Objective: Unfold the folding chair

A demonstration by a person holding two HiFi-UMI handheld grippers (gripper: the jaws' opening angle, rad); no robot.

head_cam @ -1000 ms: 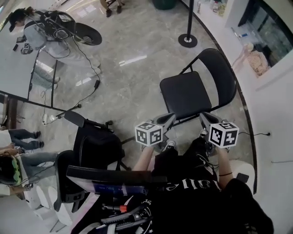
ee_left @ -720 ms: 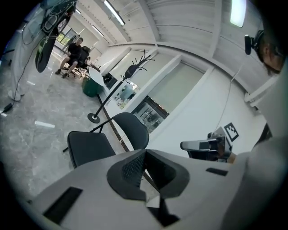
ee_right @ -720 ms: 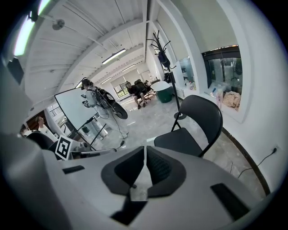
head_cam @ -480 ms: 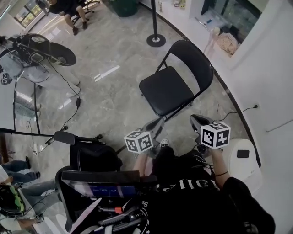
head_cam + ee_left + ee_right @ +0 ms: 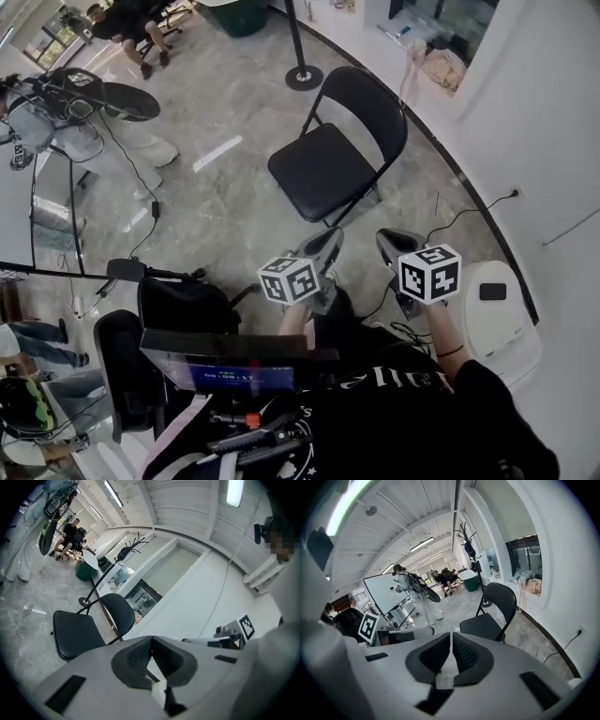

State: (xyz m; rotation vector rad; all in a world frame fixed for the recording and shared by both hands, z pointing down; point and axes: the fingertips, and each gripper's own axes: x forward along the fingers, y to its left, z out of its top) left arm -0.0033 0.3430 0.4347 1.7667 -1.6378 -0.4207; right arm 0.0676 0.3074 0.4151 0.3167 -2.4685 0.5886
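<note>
Black folding chair (image 5: 323,169) stands open, left gripper (image 5: 328,244) and right gripper (image 5: 388,240) just short of it, jaws closed on nothing; risk judged: seat not fully down, frame refolds.

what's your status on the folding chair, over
Left gripper shut, empty; right gripper shut, empty. Black metal folding chair stands unfolded on grey floor, apart from both. Nothing between grippers and chair.

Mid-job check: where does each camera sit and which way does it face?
Head view: on the head, looking down at the open folding chair; left gripper, right gripper, forearms show.
Left gripper view: on that gripper, along its shut jaws; chair beyond.
Right gripper view: on that gripper, along its shut jaws; chair beyond.
Shared: the chair.
</note>
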